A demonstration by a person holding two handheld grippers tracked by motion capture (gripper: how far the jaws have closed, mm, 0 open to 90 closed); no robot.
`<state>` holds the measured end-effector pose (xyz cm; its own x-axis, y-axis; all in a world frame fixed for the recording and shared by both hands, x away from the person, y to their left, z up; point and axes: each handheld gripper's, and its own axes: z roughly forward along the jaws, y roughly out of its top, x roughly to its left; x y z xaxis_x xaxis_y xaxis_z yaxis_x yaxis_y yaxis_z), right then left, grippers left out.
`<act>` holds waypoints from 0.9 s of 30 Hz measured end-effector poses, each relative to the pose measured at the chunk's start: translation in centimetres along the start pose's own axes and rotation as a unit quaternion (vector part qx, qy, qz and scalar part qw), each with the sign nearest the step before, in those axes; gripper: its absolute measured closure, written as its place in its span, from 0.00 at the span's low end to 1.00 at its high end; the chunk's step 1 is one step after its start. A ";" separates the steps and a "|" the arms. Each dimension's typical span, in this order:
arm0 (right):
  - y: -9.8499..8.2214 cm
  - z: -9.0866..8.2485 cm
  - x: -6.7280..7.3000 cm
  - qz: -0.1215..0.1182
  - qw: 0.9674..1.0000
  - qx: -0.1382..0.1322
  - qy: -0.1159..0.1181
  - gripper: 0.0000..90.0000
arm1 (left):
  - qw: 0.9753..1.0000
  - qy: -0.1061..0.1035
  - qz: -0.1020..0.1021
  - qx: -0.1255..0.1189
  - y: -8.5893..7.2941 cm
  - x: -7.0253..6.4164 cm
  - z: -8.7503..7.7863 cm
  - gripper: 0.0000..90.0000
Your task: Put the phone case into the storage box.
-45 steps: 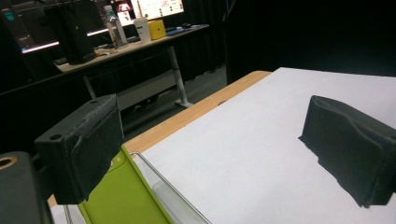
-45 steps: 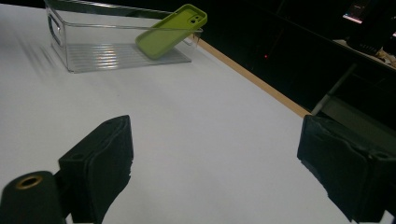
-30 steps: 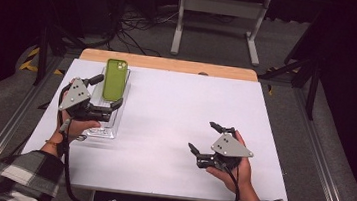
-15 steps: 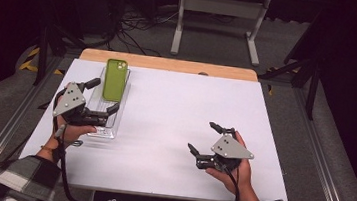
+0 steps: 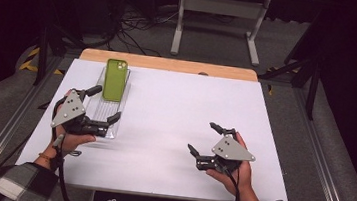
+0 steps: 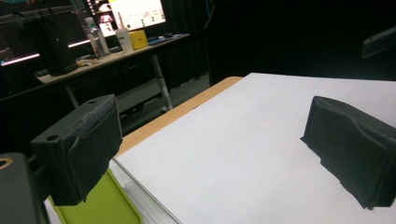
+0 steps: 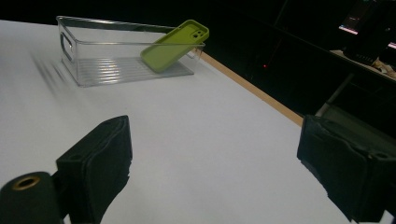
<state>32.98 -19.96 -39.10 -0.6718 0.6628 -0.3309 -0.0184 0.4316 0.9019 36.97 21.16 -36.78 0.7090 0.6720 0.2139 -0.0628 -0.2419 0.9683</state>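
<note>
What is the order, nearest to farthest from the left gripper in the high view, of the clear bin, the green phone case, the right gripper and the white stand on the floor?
1. Clear bin: right at the left gripper, under its jaws.
2. Green phone case: propped in the bin's far end.
3. Right gripper: across the table, right side.
4. White stand: on the floor beyond the table.

A white table (image 5: pixel 175 110) with wooden far edge; cables (image 5: pixel 129 25) on the floor.
</note>
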 end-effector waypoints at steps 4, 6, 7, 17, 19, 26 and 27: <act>0.0 -0.2 0.0 -0.001 1.000 0.001 0.000 0.12 | 1.000 -0.008 0.009 0.004 -0.1 -0.5 0.1 0.04; 0.0 -0.3 0.0 0.000 1.000 -0.001 -0.002 0.12 | 1.000 -0.007 0.012 0.006 -0.2 -0.6 0.2 0.04; 0.0 -0.4 0.0 -0.001 1.000 -0.003 -0.005 0.12 | 1.000 -0.011 0.005 0.006 -0.3 -0.7 0.3 0.04; -0.1 -0.7 -0.1 0.002 1.000 -0.002 -0.005 0.12 | 1.000 -0.020 0.014 0.007 -0.8 -1.7 0.3 0.04; -0.1 -0.8 -0.1 0.002 1.000 -0.002 -0.005 0.12 | 1.000 -0.022 0.010 0.007 -0.9 -1.9 0.2 0.04; -0.1 -1.0 0.0 0.001 1.000 0.000 -0.008 0.12 | 1.000 -0.021 0.013 0.004 -1.2 -2.5 -0.1 0.05; -0.2 -1.0 0.0 0.000 1.000 0.001 -0.008 0.12 | 1.000 -0.021 0.021 0.005 -1.3 -2.5 -0.1 0.05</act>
<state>32.26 -20.66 -38.94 -0.6595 0.6726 -0.3358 -0.0175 0.4328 0.9013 35.18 19.87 -38.52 0.7349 0.6313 0.2476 -0.0853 -0.2762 0.9573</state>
